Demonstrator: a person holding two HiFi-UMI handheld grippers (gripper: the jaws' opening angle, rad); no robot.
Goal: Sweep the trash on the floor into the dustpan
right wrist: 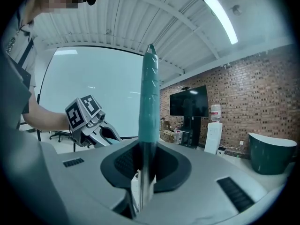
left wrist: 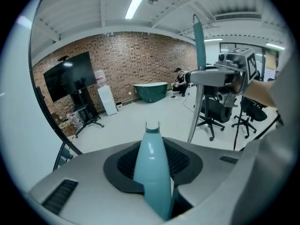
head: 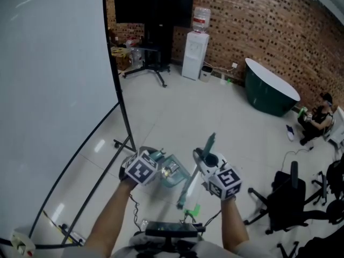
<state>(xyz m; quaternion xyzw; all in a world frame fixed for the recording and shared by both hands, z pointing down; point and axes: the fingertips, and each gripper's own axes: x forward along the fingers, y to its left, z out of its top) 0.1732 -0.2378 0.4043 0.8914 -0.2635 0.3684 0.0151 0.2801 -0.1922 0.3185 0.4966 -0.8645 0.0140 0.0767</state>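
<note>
In the head view my left gripper (head: 157, 164) is shut on the handle of a see-through teal dustpan (head: 173, 172), held up off the floor. The left gripper view shows that teal handle (left wrist: 152, 168) pinched between the jaws. My right gripper (head: 205, 163) is shut on the broom (head: 188, 190): its teal grip (head: 210, 142) points up and the metal shaft runs down to green bristles (head: 193, 210). In the right gripper view the broom shaft (right wrist: 149, 107) stands upright between the jaws, with the left gripper (right wrist: 86, 118) beside it. No trash shows on the floor.
A large white screen (head: 54, 90) on a black wheeled stand (head: 124, 138) fills the left. At the back stand a TV cart (head: 153, 15) and a water dispenser (head: 194, 50). A green tub (head: 269, 93), a seated person (head: 317, 120) and office chairs (head: 287, 198) are to the right.
</note>
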